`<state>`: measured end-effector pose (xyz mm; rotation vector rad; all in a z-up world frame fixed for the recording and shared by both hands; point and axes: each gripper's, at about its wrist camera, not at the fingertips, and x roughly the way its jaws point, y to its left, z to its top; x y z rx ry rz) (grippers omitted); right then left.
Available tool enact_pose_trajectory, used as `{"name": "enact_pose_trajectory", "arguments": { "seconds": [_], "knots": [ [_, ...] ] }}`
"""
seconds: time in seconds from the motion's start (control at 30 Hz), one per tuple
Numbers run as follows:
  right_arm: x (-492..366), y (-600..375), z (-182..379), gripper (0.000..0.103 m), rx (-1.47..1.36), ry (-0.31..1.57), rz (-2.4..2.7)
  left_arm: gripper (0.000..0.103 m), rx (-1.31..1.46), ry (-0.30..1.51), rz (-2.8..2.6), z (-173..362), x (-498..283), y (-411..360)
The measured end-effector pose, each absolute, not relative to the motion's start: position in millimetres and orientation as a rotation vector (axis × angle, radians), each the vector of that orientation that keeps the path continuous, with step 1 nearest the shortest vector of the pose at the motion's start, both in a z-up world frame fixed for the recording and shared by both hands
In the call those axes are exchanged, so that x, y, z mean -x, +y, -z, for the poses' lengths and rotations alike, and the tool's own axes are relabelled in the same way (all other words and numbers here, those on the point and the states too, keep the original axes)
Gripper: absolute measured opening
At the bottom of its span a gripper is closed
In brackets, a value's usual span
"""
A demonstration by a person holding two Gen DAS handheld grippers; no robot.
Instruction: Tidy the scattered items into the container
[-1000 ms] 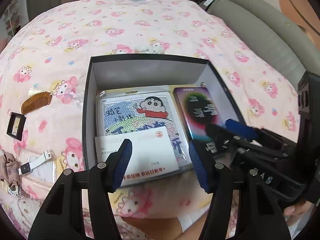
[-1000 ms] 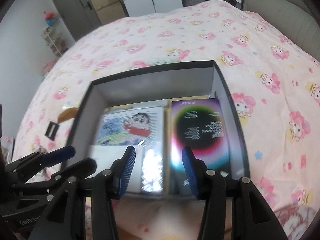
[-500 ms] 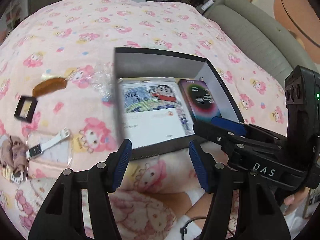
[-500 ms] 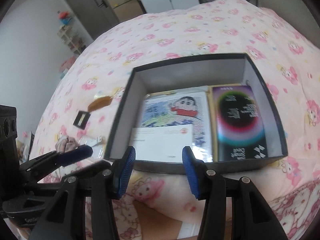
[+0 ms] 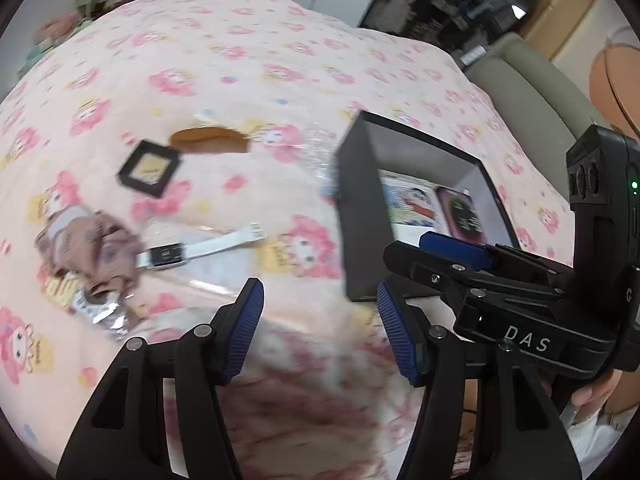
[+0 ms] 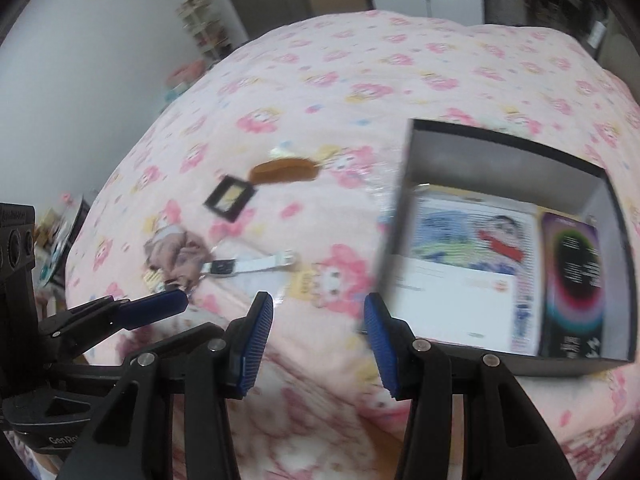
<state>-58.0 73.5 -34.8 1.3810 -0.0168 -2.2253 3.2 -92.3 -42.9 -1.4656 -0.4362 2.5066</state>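
both grippers part open, nothing held: left gripper, right gripper, over the pink cartoon-print bedspread. black open cardboard box at right holds a cartoon booklet, white envelope, dark card. left of it lie a brown wooden comb, small black square frame, white strap watch, brown crumpled pouch.

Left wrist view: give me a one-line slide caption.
Open, empty left gripper over the pink bedspread, facing comb, small frame and white strap left of the black box.
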Motion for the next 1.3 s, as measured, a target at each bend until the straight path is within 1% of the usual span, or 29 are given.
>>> {"name": "enact_pose_trajectory", "arguments": {
  "seconds": [0.2, 0.37, 0.43, 0.57, 0.77, 0.87, 0.93, 1.03, 1.2, 1.23, 1.3],
  "knots": [
    [59, 21, 51, 0.044, -1.418, 0.068, 2.134, 0.06, 1.507, -0.545, -2.55, 61, -11, -140],
    [63, -17, 64, 0.044, -1.443, 0.129, 2.077, 0.06, 1.538, -0.583, -2.58, 73, -14, -168],
    [65, -27, 70, 0.044, -1.459, 0.141, 2.048, 0.061, 1.549, -0.615, -2.584, 80, -14, -179],
    [73, -39, 86, 0.045, -1.516, 0.165, 2.012, 0.061, 1.607, -0.739, -2.58, 100, -10, -204],
    [91, -33, 121, 0.045, -1.667, 0.154, 2.013, 0.059, 1.707, -0.99, -2.46, 142, 1, -241],
    [97, -29, 132, 0.045, -1.716, 0.151, 2.027, 0.057, 1.747, -1.018, -2.422, 158, 3, -248],
    [102, -27, 136, 0.045, -1.732, 0.14, 2.03, 0.055, 1.733, -1.054, -2.365, 165, 5, -249],
    [109, -31, 140, 0.045, -1.746, 0.13, 2.011, 0.055, 1.71, -1.066, -2.356, 168, 12, -250],
    [114, -46, 143, 0.045, -1.726, 0.197, 2.018, 0.055, 1.708, -1.105, -2.436, 169, 20, -264],
    [114, -48, 144, 0.045, -1.724, 0.208, 2.021, 0.055, 1.694, -1.124, -2.446, 167, 19, -268],
    [115, -49, 146, 0.045, -1.73, 0.202, 2.009, 0.06, 1.676, -1.133, -2.485, 164, 18, -273]
  ]
}}
